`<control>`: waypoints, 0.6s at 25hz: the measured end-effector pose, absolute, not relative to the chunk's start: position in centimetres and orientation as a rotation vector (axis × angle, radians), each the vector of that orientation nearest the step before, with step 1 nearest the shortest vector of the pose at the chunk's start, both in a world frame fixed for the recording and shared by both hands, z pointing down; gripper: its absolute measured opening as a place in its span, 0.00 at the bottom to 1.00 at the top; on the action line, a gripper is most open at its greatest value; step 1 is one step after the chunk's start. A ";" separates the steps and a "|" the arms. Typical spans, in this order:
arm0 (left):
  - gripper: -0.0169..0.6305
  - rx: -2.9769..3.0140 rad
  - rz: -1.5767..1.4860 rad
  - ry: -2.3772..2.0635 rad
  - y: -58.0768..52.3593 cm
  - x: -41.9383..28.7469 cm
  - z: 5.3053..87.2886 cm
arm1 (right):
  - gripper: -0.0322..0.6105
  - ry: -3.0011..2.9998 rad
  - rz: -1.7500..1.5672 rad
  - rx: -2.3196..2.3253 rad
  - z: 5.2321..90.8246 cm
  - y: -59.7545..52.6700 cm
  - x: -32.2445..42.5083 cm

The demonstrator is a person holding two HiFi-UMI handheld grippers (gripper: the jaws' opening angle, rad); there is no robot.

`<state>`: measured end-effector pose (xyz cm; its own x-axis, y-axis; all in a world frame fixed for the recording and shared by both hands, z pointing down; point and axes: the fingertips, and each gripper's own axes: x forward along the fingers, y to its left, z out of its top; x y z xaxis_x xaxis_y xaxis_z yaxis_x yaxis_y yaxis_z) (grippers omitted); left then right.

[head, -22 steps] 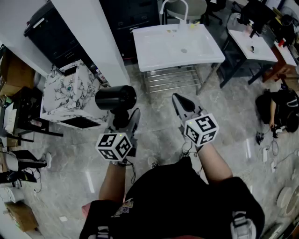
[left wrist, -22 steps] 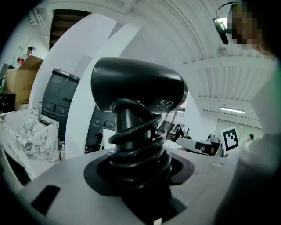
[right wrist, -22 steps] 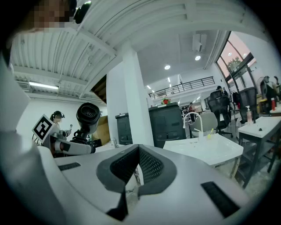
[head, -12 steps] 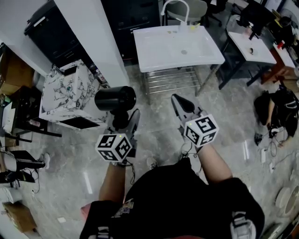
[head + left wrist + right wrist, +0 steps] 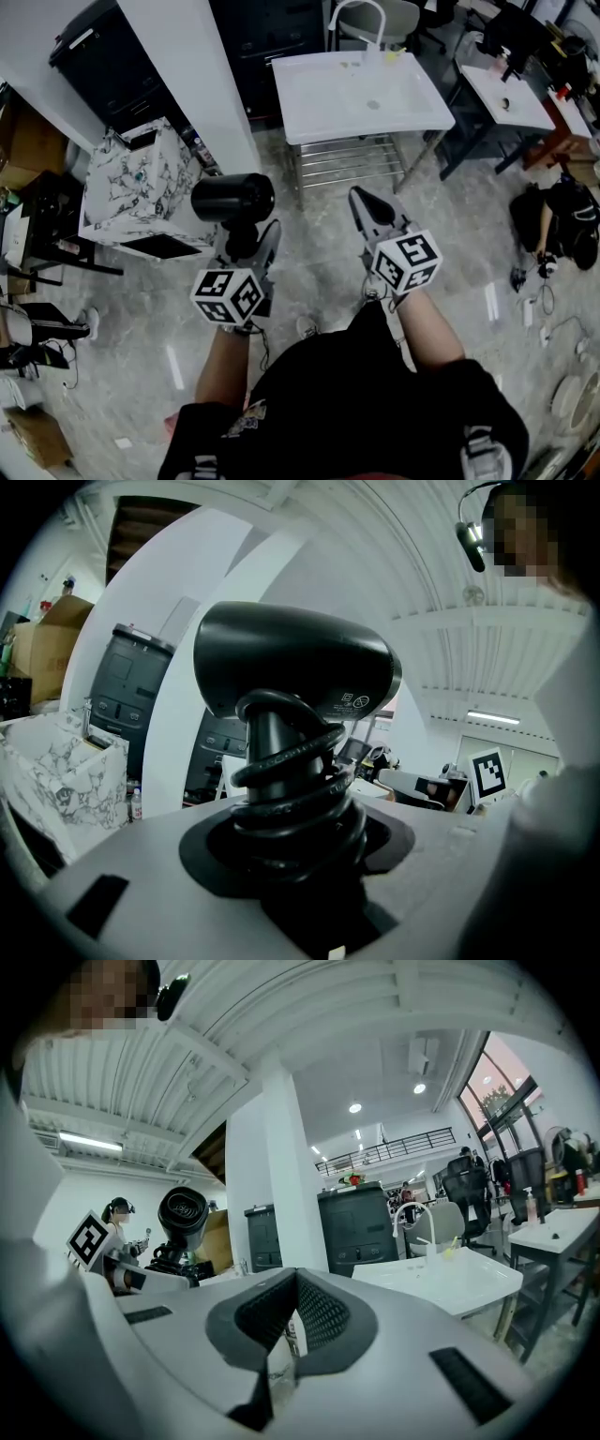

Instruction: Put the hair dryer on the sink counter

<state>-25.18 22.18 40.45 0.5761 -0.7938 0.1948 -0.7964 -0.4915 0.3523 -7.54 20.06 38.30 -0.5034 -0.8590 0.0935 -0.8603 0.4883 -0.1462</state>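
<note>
A black hair dryer stands upright in my left gripper, which is shut on its handle; the black cord is coiled round that handle. In the left gripper view the dryer's barrel fills the middle above the left gripper. My right gripper is held level beside it, shut and empty. The white sink counter with its curved faucet stands ahead across the floor. The right gripper looks past its closed pads at the sink counter and the hair dryer.
A wire shelf sits under the sink. A white pillar and a marble-patterned box stand at the left, with black cabinets behind. A second white table and a dark bag are at the right.
</note>
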 end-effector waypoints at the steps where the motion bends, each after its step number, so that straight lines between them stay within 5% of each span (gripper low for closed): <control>1: 0.38 2.403 0.009 -1.286 21.9 -25.1 40.5 | 0.05 -2.706 0.278 1.561 38.3 19.7 -7.4; 15: 0.38 2.320 0.012 -1.404 10.1 -18.3 40.5 | 0.05 -2.776 0.341 1.423 38.7 5.8 -0.5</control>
